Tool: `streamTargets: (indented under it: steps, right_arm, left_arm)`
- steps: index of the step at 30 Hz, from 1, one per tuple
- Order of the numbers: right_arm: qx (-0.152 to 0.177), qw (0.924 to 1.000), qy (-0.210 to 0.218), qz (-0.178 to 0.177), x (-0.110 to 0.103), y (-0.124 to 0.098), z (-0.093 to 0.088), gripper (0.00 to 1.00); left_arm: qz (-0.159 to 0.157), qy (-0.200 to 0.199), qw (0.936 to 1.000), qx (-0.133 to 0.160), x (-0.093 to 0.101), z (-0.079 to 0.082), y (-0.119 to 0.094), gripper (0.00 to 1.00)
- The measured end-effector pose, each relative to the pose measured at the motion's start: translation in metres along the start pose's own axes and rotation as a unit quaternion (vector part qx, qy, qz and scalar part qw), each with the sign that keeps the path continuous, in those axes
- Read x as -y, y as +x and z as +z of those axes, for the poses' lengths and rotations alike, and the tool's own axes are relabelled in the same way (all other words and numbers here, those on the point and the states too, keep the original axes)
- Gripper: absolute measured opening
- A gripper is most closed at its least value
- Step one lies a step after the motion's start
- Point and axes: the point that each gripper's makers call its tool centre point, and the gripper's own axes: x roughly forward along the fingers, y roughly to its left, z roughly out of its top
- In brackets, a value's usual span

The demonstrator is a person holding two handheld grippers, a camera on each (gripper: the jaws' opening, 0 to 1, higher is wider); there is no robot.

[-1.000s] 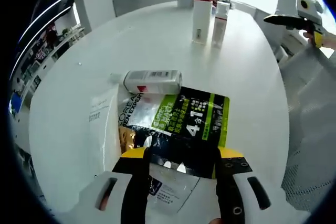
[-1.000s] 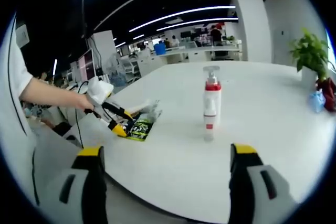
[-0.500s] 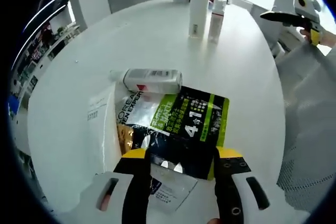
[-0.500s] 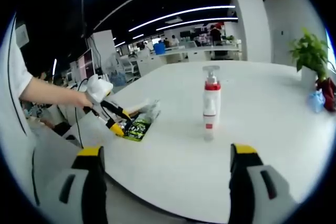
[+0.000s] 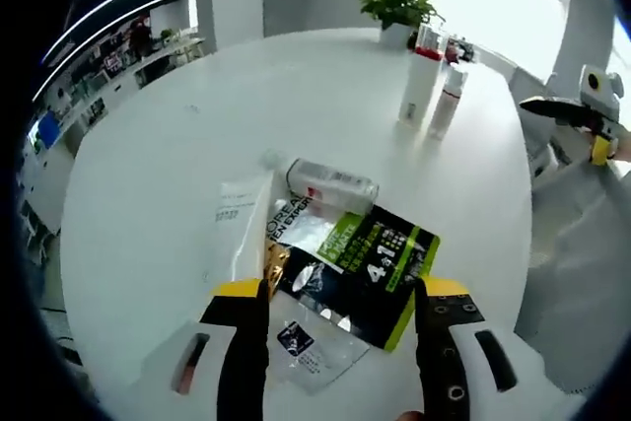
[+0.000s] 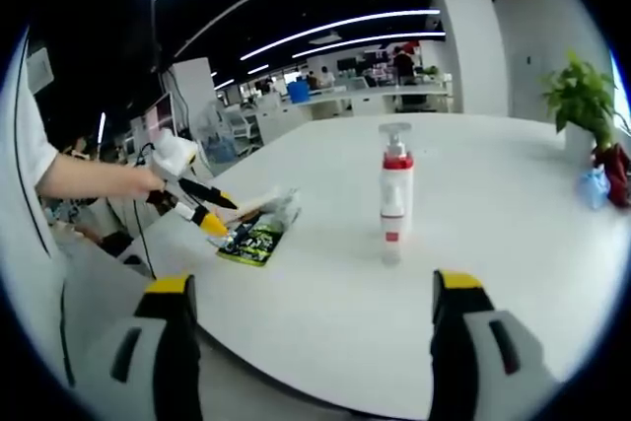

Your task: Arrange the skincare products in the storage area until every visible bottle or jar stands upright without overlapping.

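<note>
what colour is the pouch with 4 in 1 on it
Black with a lime green band, seen best in the left gripper view: pouch.

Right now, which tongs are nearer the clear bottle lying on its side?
Left. The left tongs hover just short of the clear lying bottle; the right tongs hang beyond the table edge.

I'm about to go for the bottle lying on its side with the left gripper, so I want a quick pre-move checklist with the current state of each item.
1. Left gripper open and empty: ok.
2. Lying bottle upright: not ok, on its side.
3. Bottle free of clutter: not ok, the green-black pouch and white tube sit against it.
4. Two standing bottles upright: ok.
5. Right gripper open, away from the pile: ok.
6. Bottle cap closed: cannot tell.
</note>
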Motion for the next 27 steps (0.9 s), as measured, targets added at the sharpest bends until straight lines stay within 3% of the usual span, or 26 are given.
streamTargets:
  steps: [12, 27]
  right_arm:
    - [0.000, 1.0000, 0.002, -0.001, 0.000, 0.000, 0.000, 1.00]
    - [0.000, 0.9999, 0.009, -0.010, 0.005, 0.000, 0.000, 1.00]
  left_arm:
    - [0.054, -0.008, 0.9985, -0.007, -0.043, 0.009, -0.005, 0.59]
    - [0.058, -0.018, 0.9919, -0.112, -0.081, 0.005, 0.028, 0.44]
